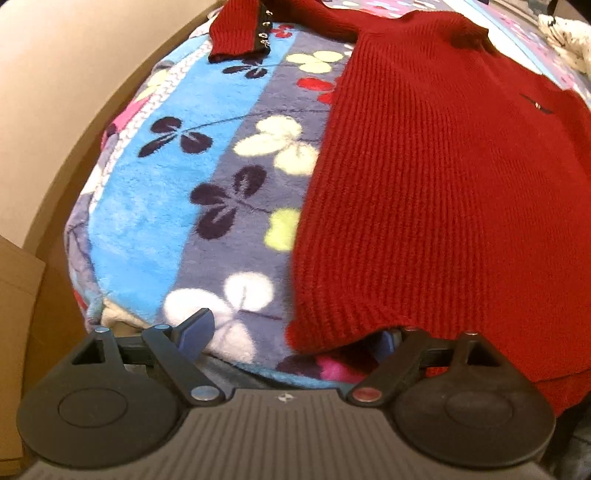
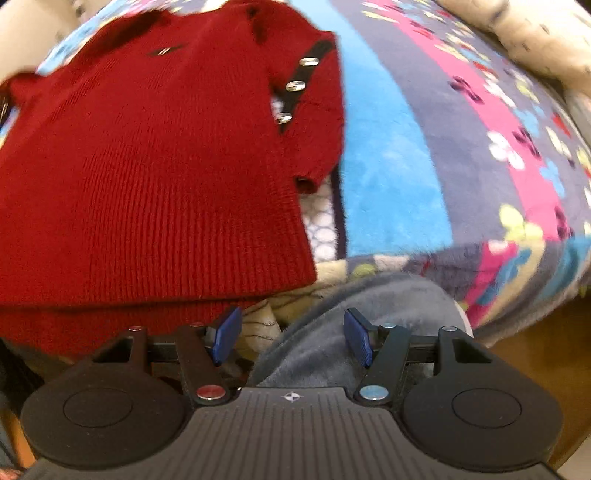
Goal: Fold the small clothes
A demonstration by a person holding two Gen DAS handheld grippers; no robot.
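A red ribbed-knit sweater (image 1: 436, 177) lies spread on a fleece blanket (image 1: 155, 206) striped in blue, grey and pink with clover-like flower prints. In the left wrist view its body fills the right half of the picture, the ribbed hem nearest the camera. One sleeve (image 1: 236, 29) reaches across the top left, its cuff edged with a dark strip and small metal rings. A small dark mark sits on the chest, too small to read.

The left gripper (image 1: 291, 332) has its fingers spread wide with nothing clamped — the left finger (image 1: 195, 328) rests over the blanket, while the right one is mostly hidden under the sweater's hem.

In the right wrist view the sweater (image 2: 155, 166) fills the left side, somewhat blurred; a dark band with three metal buttons (image 2: 295, 86) runs down its right edge. The right gripper (image 2: 291, 338) stands partly open and empty, its blue pads (image 2: 227, 332) just below the hem, over a grey plush fabric (image 2: 369, 306) — what that fabric belongs to cannot be told. A pale spotted cloth (image 2: 535, 33) is cut off at the top right.
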